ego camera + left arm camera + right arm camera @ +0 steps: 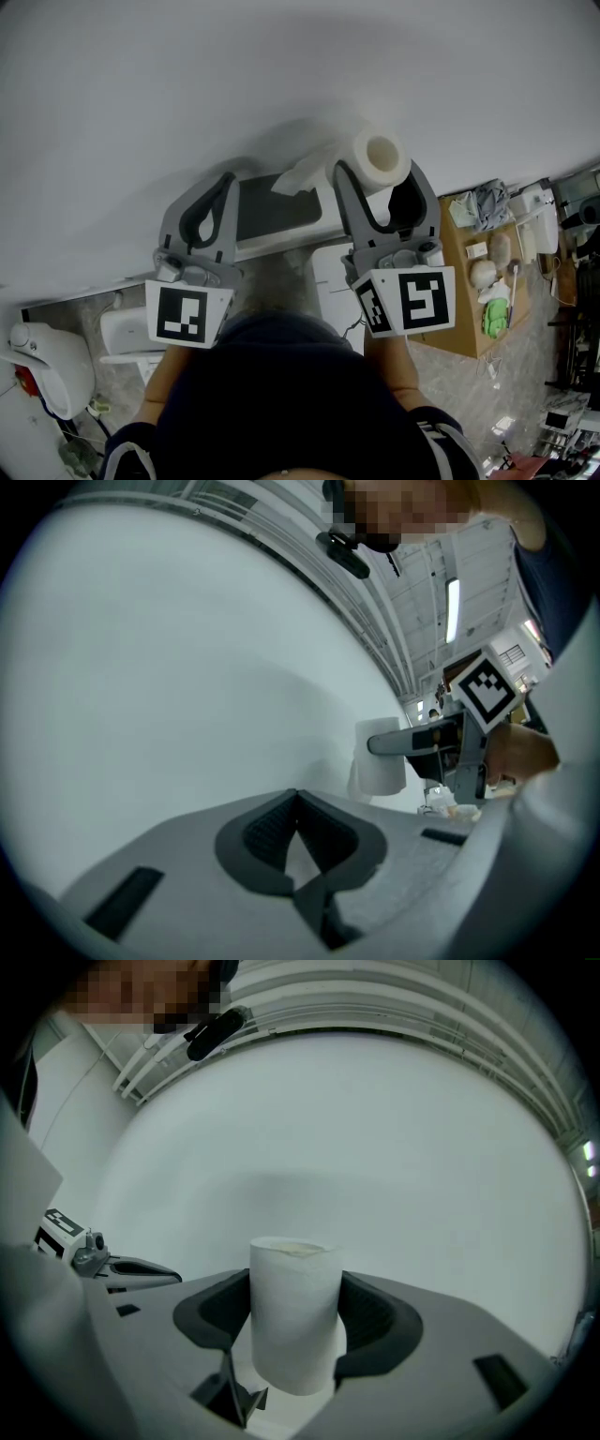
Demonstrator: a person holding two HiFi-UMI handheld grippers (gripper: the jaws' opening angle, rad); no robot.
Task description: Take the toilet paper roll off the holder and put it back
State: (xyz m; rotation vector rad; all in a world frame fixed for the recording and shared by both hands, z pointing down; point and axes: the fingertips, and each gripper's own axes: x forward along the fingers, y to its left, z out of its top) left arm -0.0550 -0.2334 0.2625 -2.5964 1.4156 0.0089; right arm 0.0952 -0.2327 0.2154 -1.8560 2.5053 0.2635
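A white wall [187, 112] filled the far side. On the left, the left gripper [225, 187] had its fingers pressed together on nothing. On the right, the right gripper [380, 183] gripped the toilet paper roll [382, 157] between its fingers, near the wall.

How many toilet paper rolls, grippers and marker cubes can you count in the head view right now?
Toilet paper roll: 1
Grippers: 2, the left gripper and the right gripper
Marker cubes: 2, the left cube and the right cube
Total: 5
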